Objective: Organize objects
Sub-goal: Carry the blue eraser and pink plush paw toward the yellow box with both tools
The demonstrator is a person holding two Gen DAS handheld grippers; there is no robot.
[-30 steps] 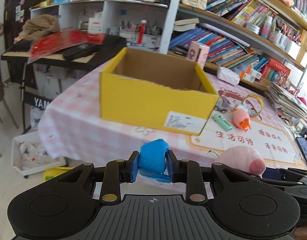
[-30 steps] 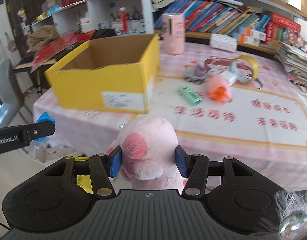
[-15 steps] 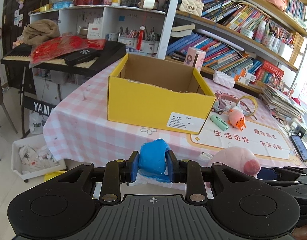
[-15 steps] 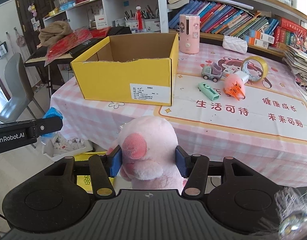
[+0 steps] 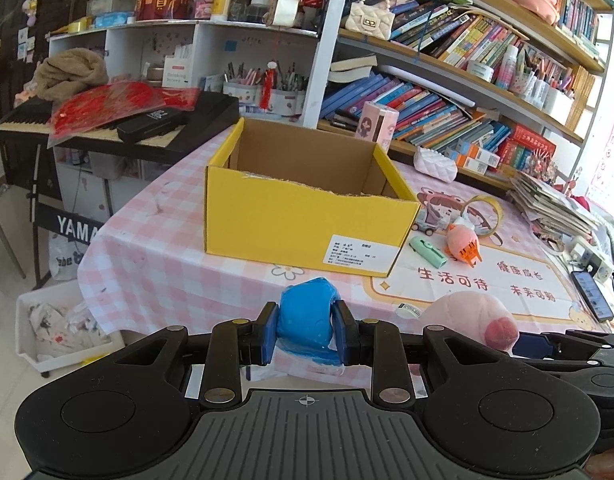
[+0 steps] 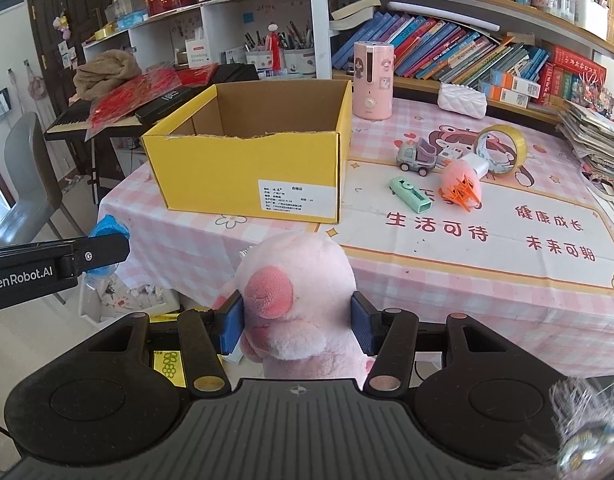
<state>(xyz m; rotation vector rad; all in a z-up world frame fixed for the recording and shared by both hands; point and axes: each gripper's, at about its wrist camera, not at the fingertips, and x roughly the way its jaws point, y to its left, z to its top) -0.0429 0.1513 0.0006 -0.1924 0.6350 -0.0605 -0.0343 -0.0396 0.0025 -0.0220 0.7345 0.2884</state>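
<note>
With both views now drawn back from the table, your left gripper (image 5: 305,330) clamps the blue lump (image 5: 305,312), your right gripper (image 6: 297,326) grips the pink plush (image 6: 297,292), and the open yellow box (image 6: 251,168) stands beyond on the checked tablecloth (image 6: 447,280).

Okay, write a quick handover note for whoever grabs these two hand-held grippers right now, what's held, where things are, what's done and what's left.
Left hand-held gripper: shut on a blue squishy lump, short of the table's near edge.
Right hand-held gripper: shut on the pink plush toy, also short of the table.
Yellow box: open, on the table's left part; no contents visible, though its floor is mostly hidden.
Loose on the table, right of the box: toy truck, green clip-like item, orange-pink toy, tape roll.
Done: both items picked up.
Left: probably drop both into the box, then collect the loose four.
</note>
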